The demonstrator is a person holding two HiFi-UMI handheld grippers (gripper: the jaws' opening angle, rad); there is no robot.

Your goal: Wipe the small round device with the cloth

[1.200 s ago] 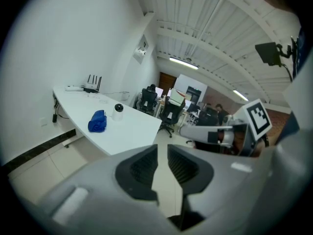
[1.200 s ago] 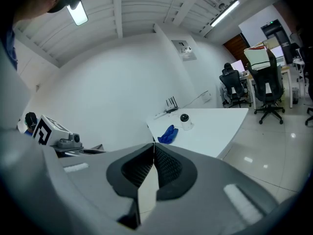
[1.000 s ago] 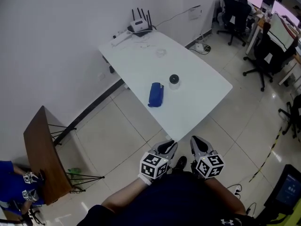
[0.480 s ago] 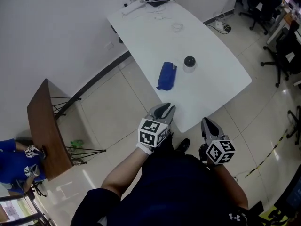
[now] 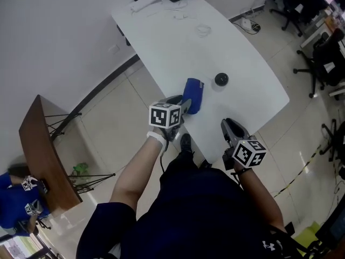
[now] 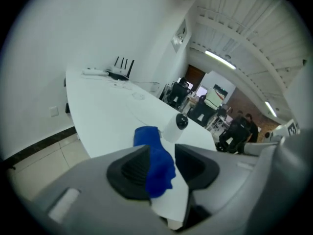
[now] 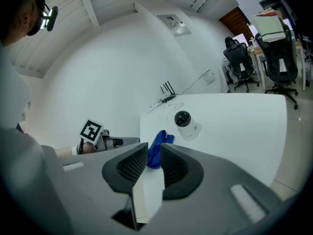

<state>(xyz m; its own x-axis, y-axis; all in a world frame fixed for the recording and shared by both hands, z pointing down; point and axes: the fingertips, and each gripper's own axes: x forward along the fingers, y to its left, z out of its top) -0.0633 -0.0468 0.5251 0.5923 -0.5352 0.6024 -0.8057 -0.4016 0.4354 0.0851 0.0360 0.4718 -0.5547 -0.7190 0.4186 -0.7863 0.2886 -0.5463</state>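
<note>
Between the jaws of the left gripper [image 5: 182, 103], which are opening and stand about half apart, shows the near end of the crumpled blue cloth [image 6: 154, 166]; the pads do not press it yet. A moment ago this gripper hung short of the white surface [image 5: 178, 42] with its jaws together, so the reach for the cloth looks nearly done and closing on it is likely next. Just beyond the cloth, a little to the right of these jaws, stands the small round white device with a black dome [image 5: 221, 80], unmoved. The right gripper [image 5: 228, 125] has come up to the surface's near edge, its jaws opening only slightly and holding nothing.
</note>
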